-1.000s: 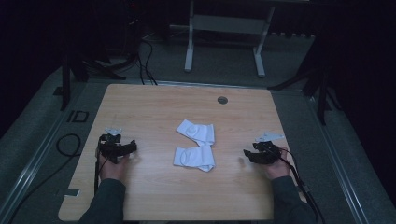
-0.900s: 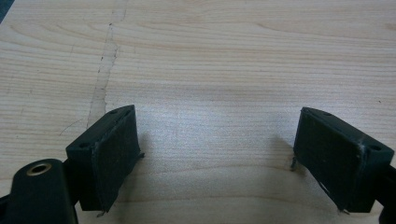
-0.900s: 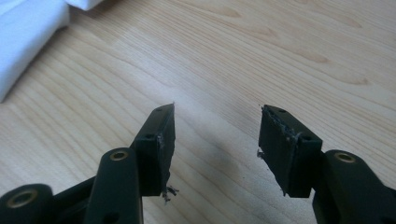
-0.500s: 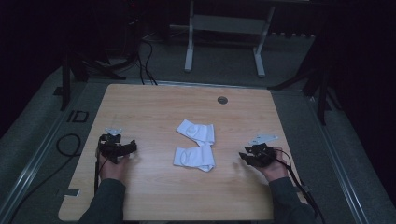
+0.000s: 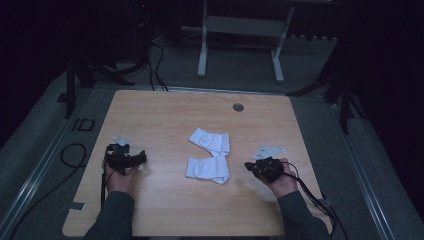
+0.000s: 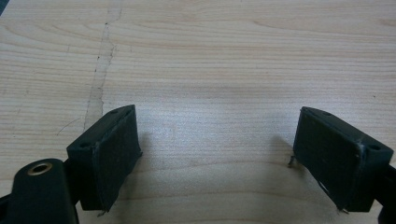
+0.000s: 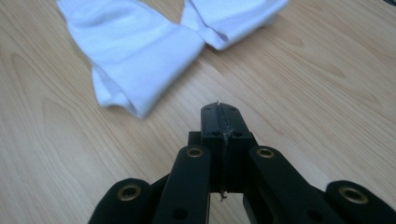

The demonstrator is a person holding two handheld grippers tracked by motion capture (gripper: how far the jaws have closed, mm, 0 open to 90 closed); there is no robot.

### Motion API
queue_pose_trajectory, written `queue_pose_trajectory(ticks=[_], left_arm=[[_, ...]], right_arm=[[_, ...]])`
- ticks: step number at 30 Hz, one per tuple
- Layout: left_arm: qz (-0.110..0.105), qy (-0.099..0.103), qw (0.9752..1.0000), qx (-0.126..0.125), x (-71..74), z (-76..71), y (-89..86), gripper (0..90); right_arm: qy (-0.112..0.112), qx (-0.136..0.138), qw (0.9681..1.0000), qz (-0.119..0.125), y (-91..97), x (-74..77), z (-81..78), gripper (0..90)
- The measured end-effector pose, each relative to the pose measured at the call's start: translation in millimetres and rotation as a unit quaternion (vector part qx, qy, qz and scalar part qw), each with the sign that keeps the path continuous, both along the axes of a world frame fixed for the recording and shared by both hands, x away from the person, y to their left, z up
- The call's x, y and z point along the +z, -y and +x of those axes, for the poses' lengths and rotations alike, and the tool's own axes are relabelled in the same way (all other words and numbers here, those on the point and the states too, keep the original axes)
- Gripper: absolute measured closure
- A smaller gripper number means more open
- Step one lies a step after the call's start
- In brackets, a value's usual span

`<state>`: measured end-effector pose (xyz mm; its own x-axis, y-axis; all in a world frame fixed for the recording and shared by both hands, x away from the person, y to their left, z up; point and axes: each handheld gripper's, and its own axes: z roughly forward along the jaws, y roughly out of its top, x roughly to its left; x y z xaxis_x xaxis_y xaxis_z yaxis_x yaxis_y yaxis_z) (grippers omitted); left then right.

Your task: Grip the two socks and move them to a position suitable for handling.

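Pale wooden table point(image 5: 165, 115) holds 2 folded white socks point(image 5: 209, 156) at its centre. Left gripper point(image 5: 125, 159) rests spread, well apart from them; right gripper point(image 5: 261, 169) is pressed together, empty, near them. Likely an approach: next, it must part its jaws.

The high view looks forward and down from above the person's side, taking in the whole desk point(image 5: 150, 115) from far off. The left gripper view sits low and close over bare wood. The right gripper view, equally low, faces the white cloths point(image 7: 140, 51), shared with the high view.
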<state>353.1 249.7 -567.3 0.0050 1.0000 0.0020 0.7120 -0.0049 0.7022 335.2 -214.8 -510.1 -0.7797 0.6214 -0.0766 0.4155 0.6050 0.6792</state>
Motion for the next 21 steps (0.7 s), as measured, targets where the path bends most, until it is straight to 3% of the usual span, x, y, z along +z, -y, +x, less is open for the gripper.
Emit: queue_pose_trajectory(ticks=[8,9,19,21], left_arm=[[0.000,-0.001,1.0000,-0.004,1.0,-1.0,1.2,17.3],[0.000,0.001,1.0000,-0.008,1.5,-1.7,2.1,20.6],[0.000,0.004,0.9996,-0.027,3.9,-4.4,7.0,38.4],[0.000,0.005,0.9995,-0.030,4.3,-4.8,8.0,43.7]], right_arm=[[-0.009,0.028,0.9994,-0.016,-28.7,-4.1,0.3,89.6],[-0.004,0.037,0.9989,-0.028,-38.4,-4.3,0.2,89.6],[0.004,0.070,0.9967,-0.039,-79.9,2.0,5.6,89.6],[0.004,0.075,0.9957,-0.054,-93.0,-1.8,10.2,89.6]])
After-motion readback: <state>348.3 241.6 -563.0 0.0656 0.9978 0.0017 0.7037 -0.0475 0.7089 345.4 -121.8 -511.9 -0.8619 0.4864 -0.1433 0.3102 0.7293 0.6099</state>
